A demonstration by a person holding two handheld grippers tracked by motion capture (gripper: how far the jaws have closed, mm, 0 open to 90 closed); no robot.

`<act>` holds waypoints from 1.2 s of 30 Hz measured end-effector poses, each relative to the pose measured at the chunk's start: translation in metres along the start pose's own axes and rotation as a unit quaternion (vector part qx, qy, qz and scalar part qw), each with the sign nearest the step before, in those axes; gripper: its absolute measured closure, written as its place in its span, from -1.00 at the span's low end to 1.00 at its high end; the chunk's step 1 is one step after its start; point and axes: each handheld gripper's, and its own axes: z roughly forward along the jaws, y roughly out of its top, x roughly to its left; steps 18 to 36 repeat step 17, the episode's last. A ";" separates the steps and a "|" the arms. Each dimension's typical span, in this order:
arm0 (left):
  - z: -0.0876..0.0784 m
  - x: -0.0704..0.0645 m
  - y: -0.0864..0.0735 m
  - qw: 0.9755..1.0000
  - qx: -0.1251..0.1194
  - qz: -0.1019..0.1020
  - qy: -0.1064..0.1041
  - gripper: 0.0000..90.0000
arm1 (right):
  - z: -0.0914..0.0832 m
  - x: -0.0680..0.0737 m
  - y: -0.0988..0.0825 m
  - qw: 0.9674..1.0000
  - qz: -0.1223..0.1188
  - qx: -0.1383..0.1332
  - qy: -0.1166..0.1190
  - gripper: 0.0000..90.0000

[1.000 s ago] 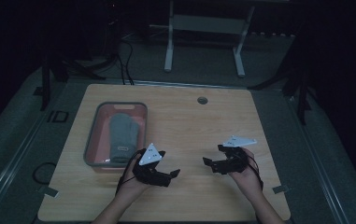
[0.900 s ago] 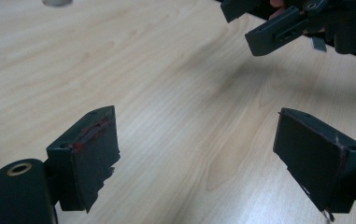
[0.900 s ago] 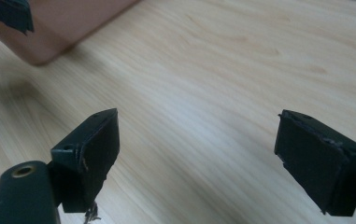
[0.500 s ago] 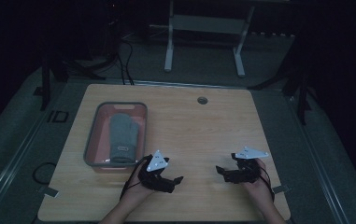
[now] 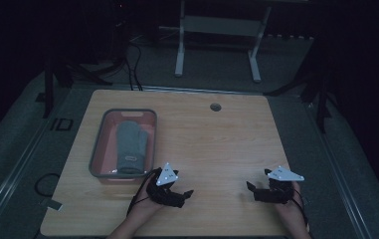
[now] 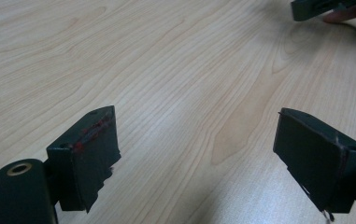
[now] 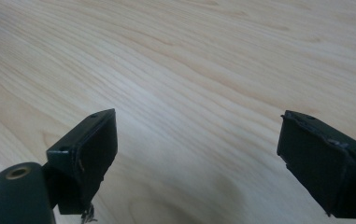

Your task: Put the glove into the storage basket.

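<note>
— Both grippers empty? Left gripper point(image 5: 186, 195) sits low over the pale wooden bench point(image 5: 217, 144), jaws spread wide with bare wood between them.

— Right gripper point(image 5: 249, 188) too: jaws wide apart, holding nothing, near the front edge, well apart from the left one.

— And the grey padded oven mitt point(image 5: 130, 147)?

— Lying flat inside the shallow pink plastic tub with a grey rim point(image 5: 97, 149), just beyond the left gripper. If putting it there was the job, I'd judge that done; if it's coming out, nothing has begun.

— Any writing?

— "ID" on the floor mat point(image 5: 60, 124) left of the bench. A small label on the mitt's cuff is too small to read.
</note>
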 end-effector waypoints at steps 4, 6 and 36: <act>0.002 0.000 -0.002 1.000 0.004 -0.001 -0.001 -0.68 | -0.008 -0.007 -0.010 1.000 0.005 -0.001 -0.015 -0.71; 0.003 0.000 -0.003 1.000 0.004 0.000 0.001 -0.68 | -0.010 -0.011 -0.013 1.000 0.017 -0.001 -0.022 -0.71; 0.004 0.000 -0.006 1.000 0.006 -0.002 -0.004 -0.68 | -0.011 -0.016 -0.016 0.999 0.023 -0.004 -0.027 -0.71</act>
